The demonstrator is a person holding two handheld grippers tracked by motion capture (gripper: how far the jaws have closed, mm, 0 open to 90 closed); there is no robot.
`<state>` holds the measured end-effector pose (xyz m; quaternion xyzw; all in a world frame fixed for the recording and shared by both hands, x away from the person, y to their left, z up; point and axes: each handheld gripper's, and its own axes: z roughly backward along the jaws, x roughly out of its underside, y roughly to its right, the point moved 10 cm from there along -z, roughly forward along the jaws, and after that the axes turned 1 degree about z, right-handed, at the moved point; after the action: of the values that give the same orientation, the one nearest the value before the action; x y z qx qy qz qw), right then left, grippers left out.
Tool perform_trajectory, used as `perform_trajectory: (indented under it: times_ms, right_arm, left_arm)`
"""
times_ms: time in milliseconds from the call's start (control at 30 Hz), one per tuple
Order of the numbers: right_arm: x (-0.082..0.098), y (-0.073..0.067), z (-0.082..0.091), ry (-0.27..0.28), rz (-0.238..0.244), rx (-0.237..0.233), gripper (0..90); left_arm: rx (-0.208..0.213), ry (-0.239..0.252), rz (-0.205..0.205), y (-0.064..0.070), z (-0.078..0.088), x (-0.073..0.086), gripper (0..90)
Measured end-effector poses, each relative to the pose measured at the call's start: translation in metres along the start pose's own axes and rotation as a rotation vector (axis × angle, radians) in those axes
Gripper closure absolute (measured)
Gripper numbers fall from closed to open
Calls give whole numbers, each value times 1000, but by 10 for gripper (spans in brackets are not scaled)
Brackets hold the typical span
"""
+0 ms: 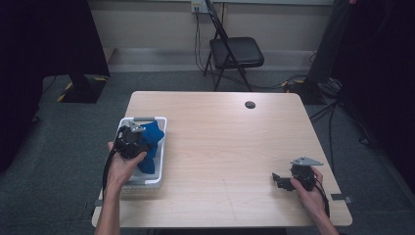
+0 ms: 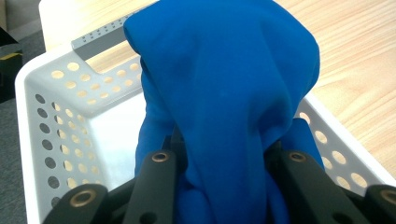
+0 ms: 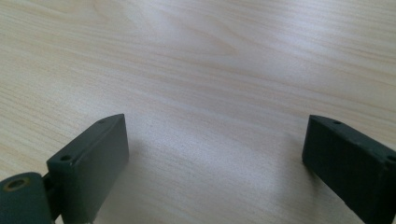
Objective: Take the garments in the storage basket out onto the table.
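Note:
A bunched blue cloth (image 1: 151, 142) sits in and above a white perforated basket (image 1: 157, 170) at the table's left side. My left gripper (image 1: 139, 139) is over the basket, shut on the blue cloth (image 2: 224, 93); in the left gripper view the fabric bulges up between the two black jaws and hides their tips. The white basket (image 2: 60, 121) lies below it. My right gripper (image 1: 279, 180) rests low over the table near its front right corner. Its jaws stand wide apart, with only bare wood between its fingers (image 3: 93, 163).
The light wooden table (image 1: 220, 147) has a small dark round hole cover (image 1: 250, 104) near its far edge. A black folding chair (image 1: 232, 51) stands on the grey floor behind the table. Dark stands and cables lie to the right.

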<state>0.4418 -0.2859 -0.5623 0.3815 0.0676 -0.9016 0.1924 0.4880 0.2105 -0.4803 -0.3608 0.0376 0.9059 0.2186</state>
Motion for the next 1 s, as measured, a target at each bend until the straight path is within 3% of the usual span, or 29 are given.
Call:
perform_trajectory:
  times_ms: [267, 533, 667, 800, 1000]
  right_arm:
    - [0, 0, 0, 0, 0, 0, 60]
    - [0, 0, 0, 0, 0, 0, 60]
    - [0, 0, 0, 0, 0, 0, 60]
    - [0, 0, 0, 0, 0, 0, 60]
    - [0, 0, 0, 0, 0, 0, 60]
  left_arm:
    - [39, 97, 75, -4, 11, -3, 700]
    - [53, 144, 82, -6, 25, -5, 699]
    - [37, 160, 75, -6, 32, -8, 699]
    - [45, 189, 96, -4, 35, -10, 697]
    - [45, 207, 79, 0, 42, -16, 697]
